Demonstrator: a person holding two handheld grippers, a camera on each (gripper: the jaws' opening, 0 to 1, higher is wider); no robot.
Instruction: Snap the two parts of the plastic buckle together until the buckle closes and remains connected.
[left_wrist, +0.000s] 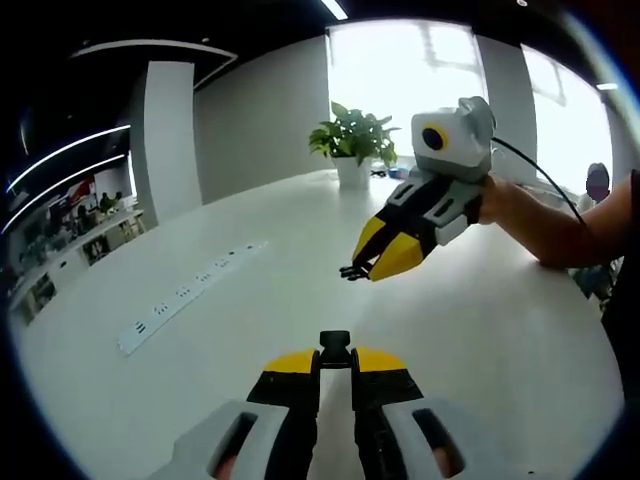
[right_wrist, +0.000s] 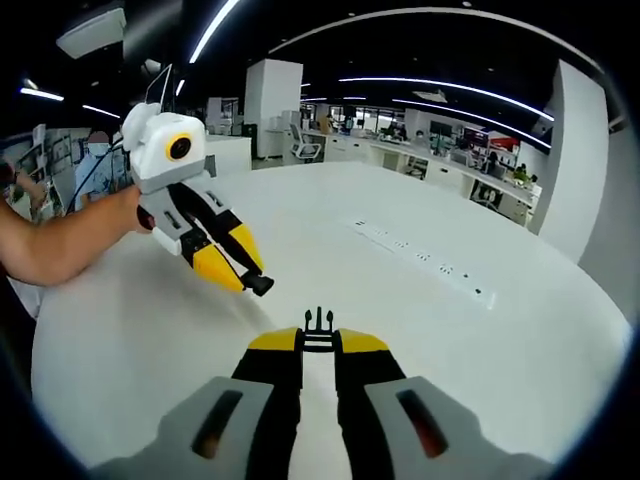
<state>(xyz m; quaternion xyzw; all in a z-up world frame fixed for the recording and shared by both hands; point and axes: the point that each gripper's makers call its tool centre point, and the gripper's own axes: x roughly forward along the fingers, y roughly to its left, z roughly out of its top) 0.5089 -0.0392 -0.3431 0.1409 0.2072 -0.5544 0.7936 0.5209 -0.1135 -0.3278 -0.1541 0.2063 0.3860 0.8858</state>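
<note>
My left gripper (left_wrist: 335, 362) rises from the bottom of the left gripper view, shut on the black socket half of the buckle (left_wrist: 335, 344), which sticks out past the yellow tips. Ahead and slightly right, the right gripper (left_wrist: 366, 268) hangs over the table, holding the pronged half (left_wrist: 350, 271) with a clear gap between the two halves. In the right gripper view my right gripper (right_wrist: 318, 347) is shut on the pronged half (right_wrist: 318, 322). The left gripper (right_wrist: 252, 278) comes in from the left with the socket half (right_wrist: 263, 285) at its tip.
Both grippers hover over a large white table (left_wrist: 480, 330). A long white power strip (left_wrist: 190, 295) (right_wrist: 420, 258) lies on it, off to the side. A potted plant (left_wrist: 352, 140) stands at the far edge. A person's forearm (right_wrist: 60, 240) holds the left gripper.
</note>
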